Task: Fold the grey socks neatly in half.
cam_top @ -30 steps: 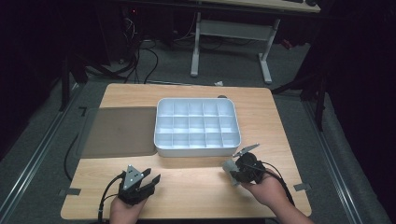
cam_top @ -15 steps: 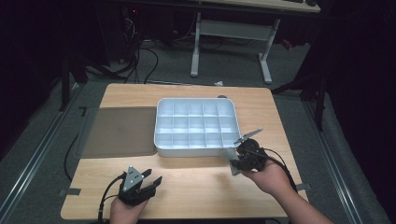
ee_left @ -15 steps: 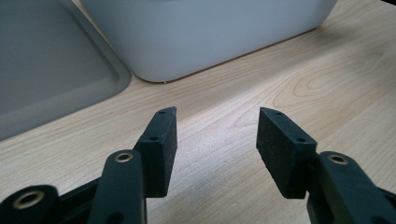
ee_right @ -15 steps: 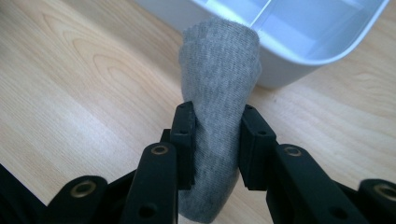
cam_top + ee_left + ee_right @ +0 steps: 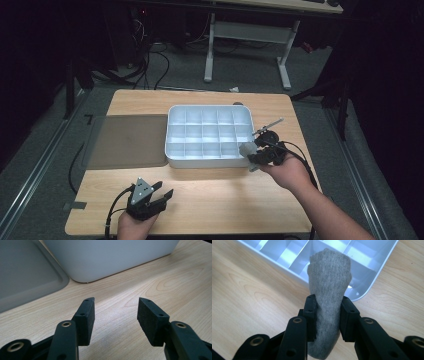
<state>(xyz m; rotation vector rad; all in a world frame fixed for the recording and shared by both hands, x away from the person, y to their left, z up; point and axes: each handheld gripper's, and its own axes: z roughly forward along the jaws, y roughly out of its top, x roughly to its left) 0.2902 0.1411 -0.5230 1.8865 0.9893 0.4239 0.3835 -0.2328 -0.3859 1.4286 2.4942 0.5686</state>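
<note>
Fingers [image 5: 310, 315] of the right gripper [image 5: 327, 315] were clamped on a rolled grey sock [image 5: 329, 285], which stood up between them with its free end reaching past their tips. Seen from the high view, the sock [image 5: 246, 149] and the right gripper [image 5: 260, 152] were at the near right corner of the white tray [image 5: 172, 160], just above its rim, and the sock's end hung over the corner compartment. The tray's compartments all looked bare. It sat on the desk [image 5: 220, 200] with a flat grey lid [image 5: 130, 142] lying just beside its left wall.

Well apart from the tray, toward the near left corner of the desk, the left gripper [image 5: 156, 196] rested low with its fingers [image 5: 86, 317] spread and nothing between them; its own view looked across bare wood toward the tray's front wall [image 5: 110, 257].

By my judgement the step in hand was carrying the sock to the tray, with the drop not yet made. The next move called for bringing the sock further over one compartment, lowering it until the roll sat inside the dividers, and only then letting the fingers part. Because the roll looked wider than a single cell, it might catch on a divider or spring back out, so a gentle push down before release seemed wise.
</note>
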